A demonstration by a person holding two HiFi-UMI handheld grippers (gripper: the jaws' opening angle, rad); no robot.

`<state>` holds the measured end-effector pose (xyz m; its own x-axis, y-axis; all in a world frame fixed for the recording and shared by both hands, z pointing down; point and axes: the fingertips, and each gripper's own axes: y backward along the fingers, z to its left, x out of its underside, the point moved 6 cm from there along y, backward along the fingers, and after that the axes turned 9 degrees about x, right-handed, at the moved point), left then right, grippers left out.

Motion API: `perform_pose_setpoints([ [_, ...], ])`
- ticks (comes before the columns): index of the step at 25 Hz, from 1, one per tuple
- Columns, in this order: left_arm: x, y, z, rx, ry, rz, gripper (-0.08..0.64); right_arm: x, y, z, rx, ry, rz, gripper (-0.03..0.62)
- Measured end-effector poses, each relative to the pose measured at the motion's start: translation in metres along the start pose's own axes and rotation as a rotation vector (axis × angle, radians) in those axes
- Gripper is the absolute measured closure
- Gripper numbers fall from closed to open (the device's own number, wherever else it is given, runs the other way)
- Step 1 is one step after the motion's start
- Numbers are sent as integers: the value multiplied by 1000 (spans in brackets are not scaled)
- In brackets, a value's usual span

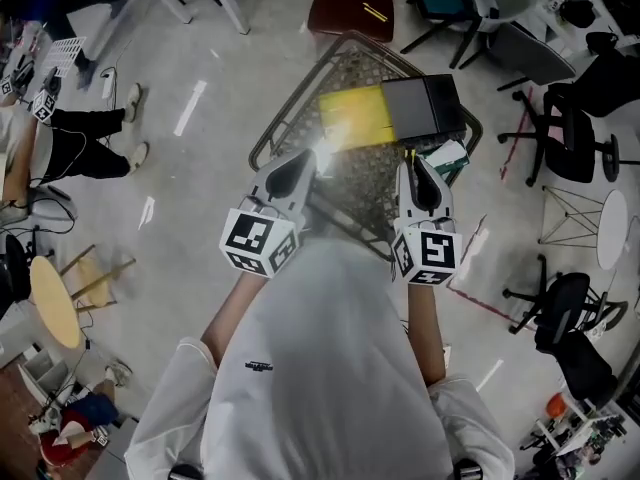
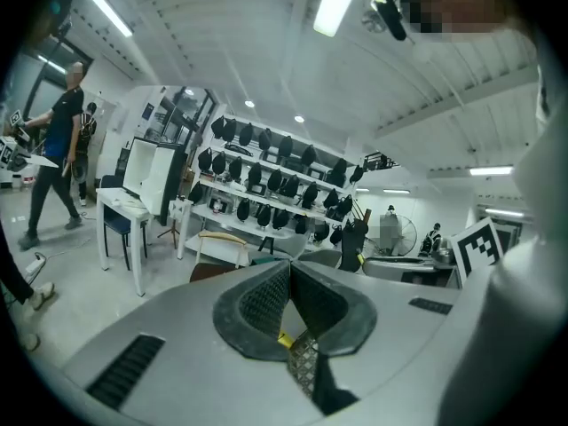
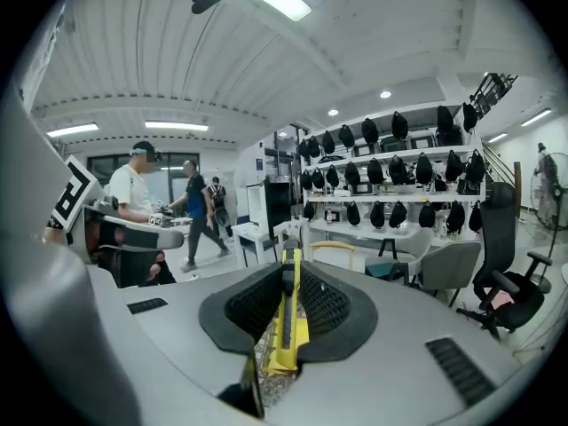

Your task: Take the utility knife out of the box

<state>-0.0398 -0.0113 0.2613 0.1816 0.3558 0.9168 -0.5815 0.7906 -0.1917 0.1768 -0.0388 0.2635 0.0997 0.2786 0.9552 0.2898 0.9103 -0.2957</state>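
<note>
The right gripper view showed what the head view did not. Your right gripper (image 3: 288, 278) was clamped on the utility knife (image 3: 286, 327), whose yellow body stood upright between the pads, with its dark end reaching past the jaw tips. In the head view the knife could not be made out. That view placed the right gripper over the wire-mesh table (image 1: 365, 183), apart from the yellow box (image 1: 352, 116).

The left gripper view showed your left gripper (image 2: 288, 272) with its jaws together at the tips and nothing between the pads.

A black box (image 1: 425, 103) lay touching the yellow box on its right. A green-and-white item (image 1: 447, 158) sat just beside the right gripper. A glare patch hid the yellow box's near corner at the left gripper's tips. A brown stool (image 1: 350, 10) stood beyond the table, and office chairs (image 1: 570, 143) stood to its right. Both gripper views showed wall shelves (image 3: 390, 176) of dark items.
</note>
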Motion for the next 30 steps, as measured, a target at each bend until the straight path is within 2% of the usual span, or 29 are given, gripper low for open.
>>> perform_pose_setpoints([
  [10,-4,8,-15,7,-23,-17,555,-8,17,-4,2,-8,-47,541],
  [30,-3,11,-14,10,-23,-9,555,-6,19,4,-6,5,-42,541],
])
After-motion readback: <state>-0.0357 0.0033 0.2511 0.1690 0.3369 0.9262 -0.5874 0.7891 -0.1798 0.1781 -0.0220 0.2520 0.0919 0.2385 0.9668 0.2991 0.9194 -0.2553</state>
